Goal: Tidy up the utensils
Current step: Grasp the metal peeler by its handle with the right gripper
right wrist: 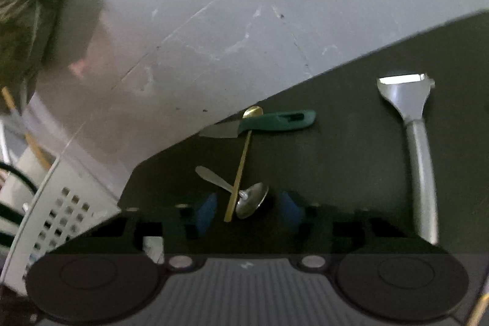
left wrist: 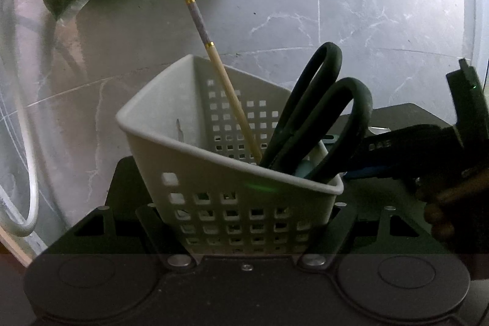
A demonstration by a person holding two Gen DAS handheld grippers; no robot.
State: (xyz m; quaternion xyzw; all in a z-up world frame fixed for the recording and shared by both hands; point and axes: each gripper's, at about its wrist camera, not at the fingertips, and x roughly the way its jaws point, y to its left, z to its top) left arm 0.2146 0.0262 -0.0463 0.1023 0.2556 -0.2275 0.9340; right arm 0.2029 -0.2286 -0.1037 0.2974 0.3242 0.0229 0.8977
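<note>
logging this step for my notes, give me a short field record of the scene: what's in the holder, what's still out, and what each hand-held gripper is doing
holder: white perforated plastic basket, tilted, clamped by the left hand-held gripper
in holder: wooden chopstick with gold bands; black-handled scissors
still out on dark mat: green-handled knife, thin gold spoon, small silver spoon, silver metal peeler
right hand-held gripper: jaws apart, straddling the two crossed spoons, not pressing on either
</note>
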